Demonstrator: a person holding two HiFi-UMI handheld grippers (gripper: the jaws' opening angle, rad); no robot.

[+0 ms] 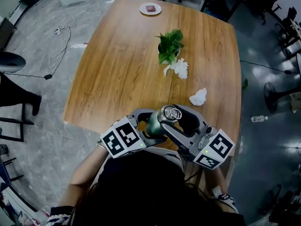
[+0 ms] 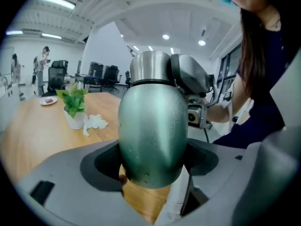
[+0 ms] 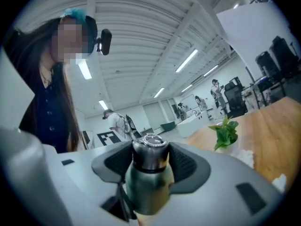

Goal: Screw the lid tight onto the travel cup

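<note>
A green travel cup [image 1: 154, 124] with a silver screw lid [image 1: 170, 112] is held up over the near edge of the wooden table [image 1: 117, 69]. My left gripper [image 1: 151, 128] is shut on the cup's body [image 2: 153, 131], with the pads against both of its sides. My right gripper [image 1: 178, 116] comes in from the right at the top. Its black pads rest against both sides of the lid [image 3: 150, 155], and the green body [image 3: 146, 189] hangs below them. In the left gripper view the lid [image 2: 149, 67] shows with one right finger beside it.
A small potted plant [image 1: 169, 45] stands mid-table with crumpled white tissue [image 1: 178, 68] at its foot and another wad [image 1: 198, 97] nearer me. A plate [image 1: 150, 9] sits at the far edge. Office chairs and floor cables surround the table.
</note>
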